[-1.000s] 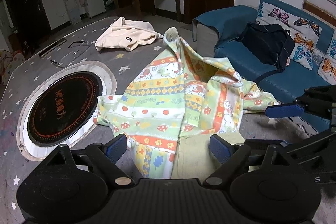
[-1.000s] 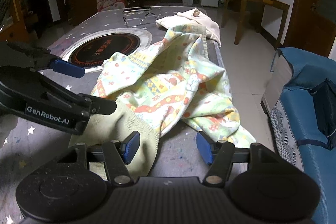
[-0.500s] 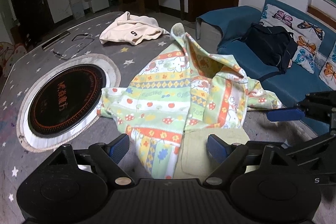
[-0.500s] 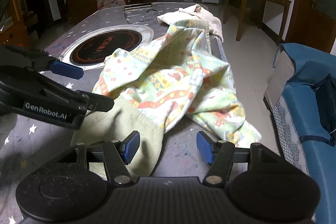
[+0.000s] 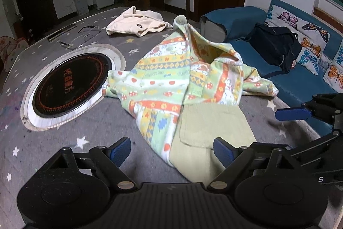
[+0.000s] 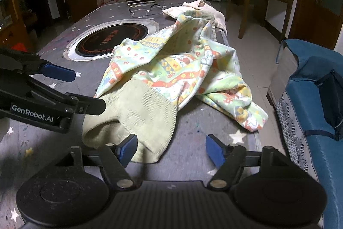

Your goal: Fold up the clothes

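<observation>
A: Surface? 
B: Grey star-printed table cover (image 5: 111,119), round black hob inset (image 5: 68,87) on it.

A: Garment? 
B: Crumpled green, yellow and orange patterned child's top with plain green ribbed hem (image 5: 182,87) lies mid-table; cream garment (image 5: 137,24) behind it, apart.

A: Left gripper (image 5: 171,148)? 
B: Jaws wide apart, nothing gripped. The ribbed hem lies between and just ahead of the blue fingertips (image 5: 121,148).

A: Right gripper (image 6: 171,149)? 
B: Jaws opening, empty. Hem's corner is beside the left fingertip (image 6: 128,148); contact unclear.
</observation>
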Available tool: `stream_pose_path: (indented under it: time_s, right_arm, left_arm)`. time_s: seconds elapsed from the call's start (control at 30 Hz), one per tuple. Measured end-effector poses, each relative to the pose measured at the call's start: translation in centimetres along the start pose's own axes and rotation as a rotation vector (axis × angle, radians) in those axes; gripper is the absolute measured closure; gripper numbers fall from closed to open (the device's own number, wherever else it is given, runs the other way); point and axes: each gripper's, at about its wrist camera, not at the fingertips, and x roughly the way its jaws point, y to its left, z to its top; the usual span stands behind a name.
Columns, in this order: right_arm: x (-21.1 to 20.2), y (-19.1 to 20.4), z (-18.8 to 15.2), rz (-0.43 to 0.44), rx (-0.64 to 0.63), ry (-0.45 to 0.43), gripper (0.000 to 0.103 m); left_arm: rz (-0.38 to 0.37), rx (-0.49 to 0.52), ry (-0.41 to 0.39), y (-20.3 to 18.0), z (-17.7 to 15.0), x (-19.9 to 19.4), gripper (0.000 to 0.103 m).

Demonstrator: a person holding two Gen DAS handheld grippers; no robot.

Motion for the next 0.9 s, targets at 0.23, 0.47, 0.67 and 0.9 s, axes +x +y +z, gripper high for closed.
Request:
stream_pose_path:
  time_s: [0.23,0.47,0.67,0.9]
  right_arm:
    - [-0.6,0.6,-0.6,-0.004,0.000,-0.006,0.026]
    - [-1.1,1.0,-1.3,-0.020,-0.010,-0.012,0.021]
    - [-1.4,0.9,-1.8,-0.021,0.003,-0.010,0.021]
    - [-1.4,0.4,-2.1,-0.022,0.022,-0.008,0.020]
  left_arm:
    - [0.005,-0.006,-0.004,-0.3,-1.2,-0.8,0.015]
    - [0.013,-0.015,-0.005,-0.4,-2.1,-1.4,0.012]
    - [0.018,-0.011,-0.007,-0.9,-2.6,-1.7,0.011]
    - [0.025,-0.001,0.000,-1.2,-2.9,-1.5,0.010]
